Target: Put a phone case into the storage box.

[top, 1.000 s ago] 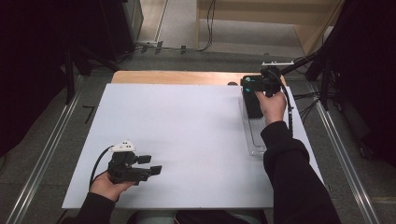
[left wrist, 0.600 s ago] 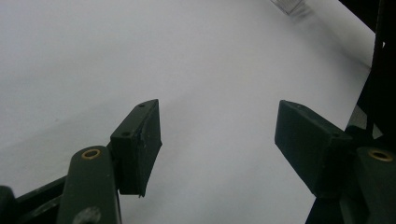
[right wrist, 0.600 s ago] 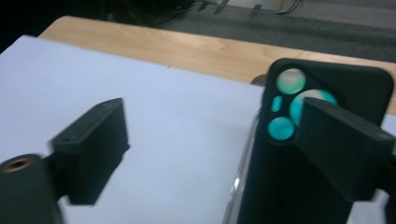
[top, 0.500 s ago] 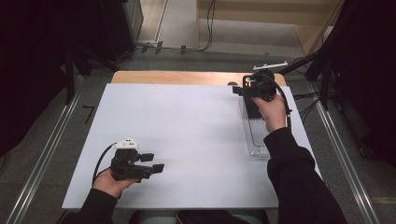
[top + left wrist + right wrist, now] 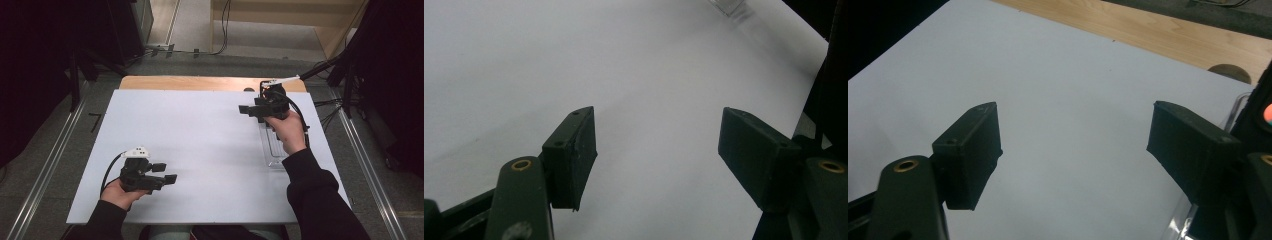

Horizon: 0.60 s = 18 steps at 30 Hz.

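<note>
High view: right claw [image 5: 248, 111] up over far end of clear tray [image 5: 272, 150], at right side of white table [image 5: 200, 130], pointing left across the sheet. Jaws just been closing, now at a middling gap, nothing between them. Right gripper view: same claw [image 5: 1075, 145], bare sheet in the gap, tray rim [image 5: 1234, 112] off to the side, wooden edge [image 5: 1148, 25] beyond. Left claw [image 5: 166, 172] low near front left corner, well apart from tray. Left gripper view: claw [image 5: 656, 150] standing moderately wide, empty, tray corner [image 5: 729, 6] far off at top.

Step in hand, as judged: between moves near the tray, no grasp on anything yet. Tray looks empty, though contents are hard to tell through clear plastic.

Next move likely calls for: turning right claw down toward the tray rim, lining jaws across one thin wall, closing gently. Risk: slippery light plastic, likely to skid on the sheet.
</note>
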Available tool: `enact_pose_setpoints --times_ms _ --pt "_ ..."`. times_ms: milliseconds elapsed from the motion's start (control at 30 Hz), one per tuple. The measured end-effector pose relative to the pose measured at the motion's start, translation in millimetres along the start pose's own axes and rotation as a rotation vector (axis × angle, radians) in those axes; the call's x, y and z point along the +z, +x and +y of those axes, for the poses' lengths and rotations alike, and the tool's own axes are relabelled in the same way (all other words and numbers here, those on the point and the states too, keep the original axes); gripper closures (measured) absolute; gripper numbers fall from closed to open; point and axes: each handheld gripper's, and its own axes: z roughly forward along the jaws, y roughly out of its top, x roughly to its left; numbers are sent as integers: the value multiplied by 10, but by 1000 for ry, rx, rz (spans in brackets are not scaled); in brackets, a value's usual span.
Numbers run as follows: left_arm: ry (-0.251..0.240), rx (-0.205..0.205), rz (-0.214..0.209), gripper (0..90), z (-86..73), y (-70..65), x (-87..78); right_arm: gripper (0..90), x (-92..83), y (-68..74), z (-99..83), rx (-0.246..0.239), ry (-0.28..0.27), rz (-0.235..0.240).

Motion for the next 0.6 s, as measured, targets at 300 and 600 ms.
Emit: enact_pose_setpoints --times_ms 300,600 --pt "0 3 -2 320 7 -1 -6 213 45 151 -117 -41 43 42" --pt "-12 -2 -7 320 2 10 -37 213 71 237 -263 -70 81 66"
